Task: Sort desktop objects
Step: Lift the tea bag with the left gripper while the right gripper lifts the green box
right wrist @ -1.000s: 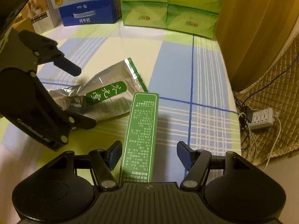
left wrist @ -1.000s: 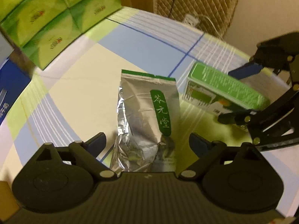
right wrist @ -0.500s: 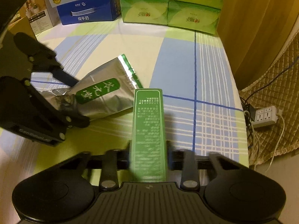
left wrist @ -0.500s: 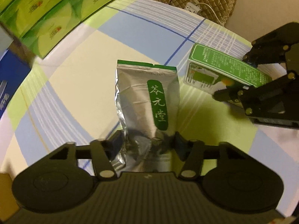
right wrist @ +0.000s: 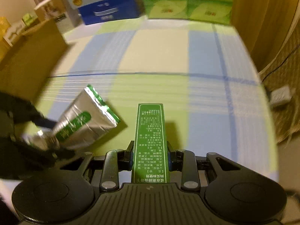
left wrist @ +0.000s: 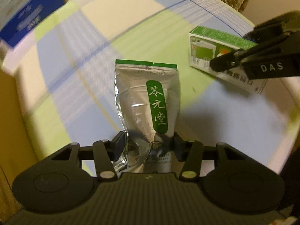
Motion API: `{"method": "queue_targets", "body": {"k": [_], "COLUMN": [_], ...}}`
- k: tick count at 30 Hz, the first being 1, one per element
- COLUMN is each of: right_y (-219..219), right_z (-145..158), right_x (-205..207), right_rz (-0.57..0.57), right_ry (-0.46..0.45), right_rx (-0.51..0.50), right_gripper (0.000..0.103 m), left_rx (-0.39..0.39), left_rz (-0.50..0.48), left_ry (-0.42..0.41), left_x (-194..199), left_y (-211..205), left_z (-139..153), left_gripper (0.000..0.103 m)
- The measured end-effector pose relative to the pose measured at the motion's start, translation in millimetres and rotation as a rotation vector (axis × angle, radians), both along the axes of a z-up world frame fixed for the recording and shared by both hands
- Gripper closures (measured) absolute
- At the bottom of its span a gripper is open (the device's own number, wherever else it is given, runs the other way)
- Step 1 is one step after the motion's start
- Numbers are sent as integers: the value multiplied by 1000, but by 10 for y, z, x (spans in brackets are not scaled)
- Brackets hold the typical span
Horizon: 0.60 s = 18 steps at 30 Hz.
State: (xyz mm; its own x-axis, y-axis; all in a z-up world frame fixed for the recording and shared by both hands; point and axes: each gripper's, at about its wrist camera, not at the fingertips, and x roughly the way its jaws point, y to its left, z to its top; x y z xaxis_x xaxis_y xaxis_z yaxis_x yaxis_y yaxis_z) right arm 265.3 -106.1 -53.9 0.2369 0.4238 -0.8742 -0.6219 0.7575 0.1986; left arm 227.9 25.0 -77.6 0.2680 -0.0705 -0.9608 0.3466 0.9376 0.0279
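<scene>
My left gripper (left wrist: pixel 149 146) is shut on the lower end of a silver foil tea pouch (left wrist: pixel 148 101) with a green label, held off the checked cloth. My right gripper (right wrist: pixel 150 156) is shut on a long green box (right wrist: pixel 150 140) with white print, also lifted. In the left wrist view the green box (left wrist: pixel 206 43) shows at the upper right, clamped by the right gripper (left wrist: pixel 234 60). In the right wrist view the pouch (right wrist: pixel 84 125) hangs at the left in the left gripper, whose fingers are blurred.
A checked blue, green and cream cloth (right wrist: pixel 168 60) covers the table. Green tissue boxes (right wrist: pixel 189 1) and a blue-and-white carton (right wrist: pixel 108 5) stand at the far edge. A brown cardboard box (right wrist: pixel 28 56) stands at the left. A power strip (right wrist: pixel 281 95) lies on the floor at the right.
Both grippers closed, the left on the pouch and the right on the green box, and lifted them off the cloth. Both views have swung toward the left of the table.
</scene>
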Motion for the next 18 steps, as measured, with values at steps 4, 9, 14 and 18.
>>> {"method": "queue_targets", "body": {"k": [4,9,14,18], "right_y": [-27,-150,-275,-222], "right_z": [-50,-91,-76,-42], "right_x": [-131,-119,-77,-141], "right_rz": [-18,-72,-106,-50], "right_ry": [31,35,2,-62], "right_rx": [5,0,-6,-47], "right_gripper": [75,69,44,43], "left_rx": [-62,-124,-124,-106], "left_rz": [62,139,134,113], "left_ry": [-11,-34,-73,-87], "left_x": [-293,-392,-412,-368], "left_y": [139,269,310,297], "left_z": [31,38,63,56], "left_gripper": [55,55,51,43]}}
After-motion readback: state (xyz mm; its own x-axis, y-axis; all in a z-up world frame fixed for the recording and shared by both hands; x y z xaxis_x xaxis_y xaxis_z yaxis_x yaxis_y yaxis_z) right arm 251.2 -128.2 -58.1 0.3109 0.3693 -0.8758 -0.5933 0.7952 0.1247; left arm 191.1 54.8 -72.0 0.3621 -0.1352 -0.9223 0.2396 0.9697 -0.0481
